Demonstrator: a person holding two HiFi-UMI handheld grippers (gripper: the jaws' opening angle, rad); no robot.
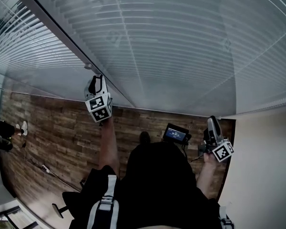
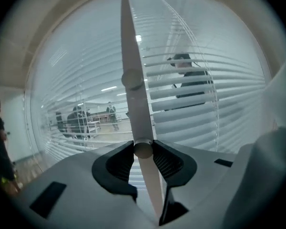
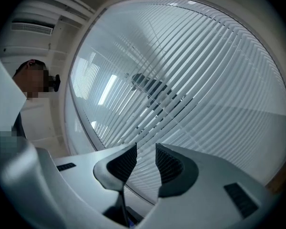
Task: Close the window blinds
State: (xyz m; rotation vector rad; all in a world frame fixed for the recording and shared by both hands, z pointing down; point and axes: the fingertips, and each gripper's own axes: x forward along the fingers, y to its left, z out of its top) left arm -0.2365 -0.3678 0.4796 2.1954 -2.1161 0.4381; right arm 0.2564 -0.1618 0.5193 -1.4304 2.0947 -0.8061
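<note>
Both sets of jaws face the window blinds (image 1: 181,42), those of the left gripper (image 2: 143,149) pinching the pale tilt wand (image 2: 131,56) that hangs before the slats, those of the right gripper (image 3: 145,154) slightly spread and empty.

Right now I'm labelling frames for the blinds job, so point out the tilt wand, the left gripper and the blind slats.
tilt wand (image 2: 137,113), left gripper view, mid-shaft above the jaws.
left gripper (image 2: 143,150), left gripper view, between its pads, shut on the tilt wand.
blind slats (image 1: 181,46), head view, middle of the slatted face.
</note>
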